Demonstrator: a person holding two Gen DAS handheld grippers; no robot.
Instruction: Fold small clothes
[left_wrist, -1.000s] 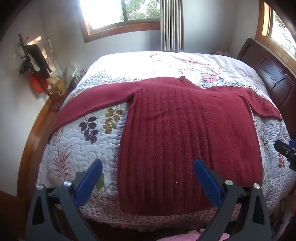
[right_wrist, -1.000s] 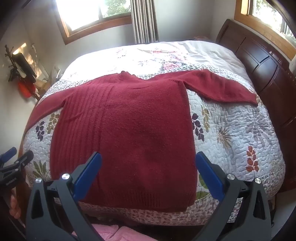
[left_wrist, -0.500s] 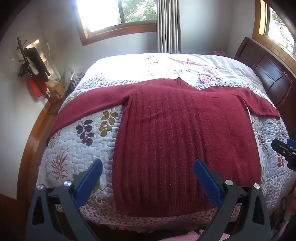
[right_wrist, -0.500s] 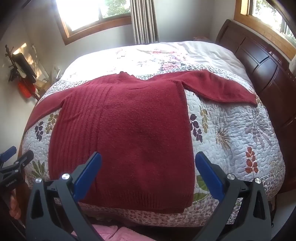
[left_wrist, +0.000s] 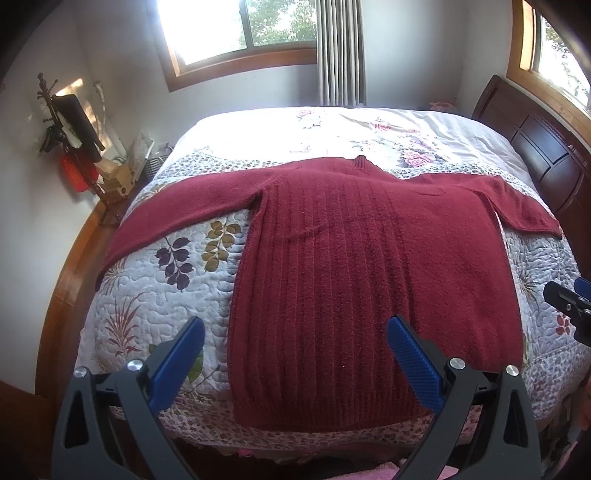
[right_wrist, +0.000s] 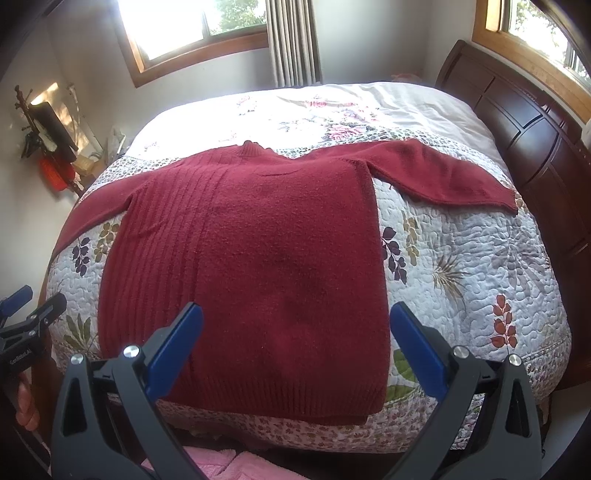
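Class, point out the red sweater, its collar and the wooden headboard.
red sweater (right_wrist: 280, 258), right wrist view, middle of the body.
collar (left_wrist: 364, 162), left wrist view, ribbed neck band.
wooden headboard (right_wrist: 517, 122), right wrist view, upper panel.

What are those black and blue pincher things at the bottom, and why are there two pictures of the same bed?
They are grabbing tools, one in each of a person's hands. Each carries a camera looking out between its two fingers, so you get two pictures. One shows the left gripper, the other the right gripper. Both are open and hold nothing. A red sweater lies flat on the flowery quilt, sleeves spread out, waiting to be folded. At the side of each picture you can spot the other tool.
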